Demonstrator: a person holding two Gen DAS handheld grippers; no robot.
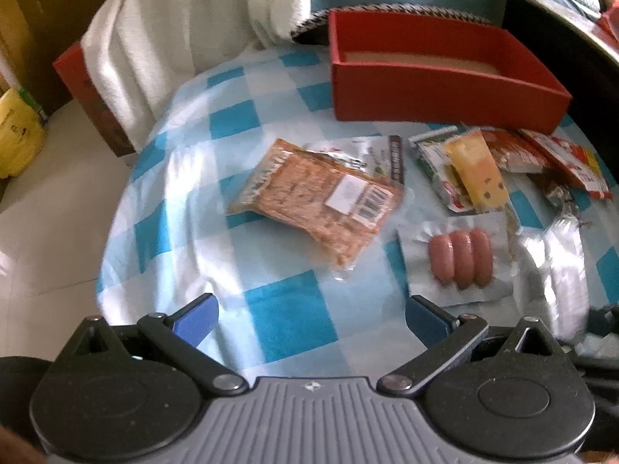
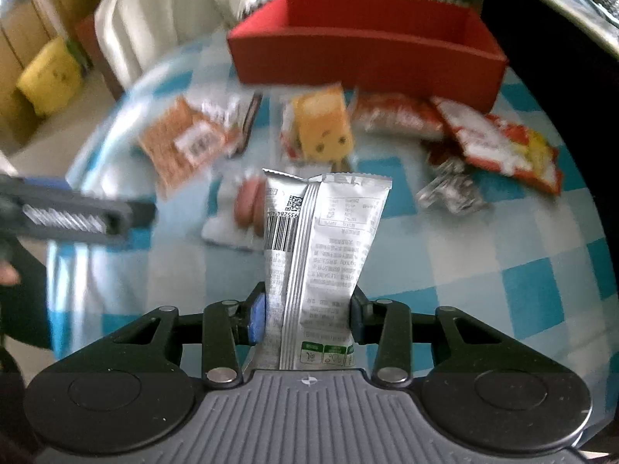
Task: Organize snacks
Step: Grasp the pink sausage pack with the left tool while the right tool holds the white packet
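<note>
My right gripper is shut on a silver snack packet, which stands up between the pads above the checked cloth. My left gripper is open and holds nothing; it hovers over the cloth near the table's front. A red open box stands at the back. In front of it lie an orange jerky packet, a clear pack of three sausages, a yellow packet and red packets.
The blue-and-white checked cloth covers a round table. A white towel hangs over a chair at the back left. A crumpled foil wrapper lies right of centre. A yellow bag sits on the floor at left.
</note>
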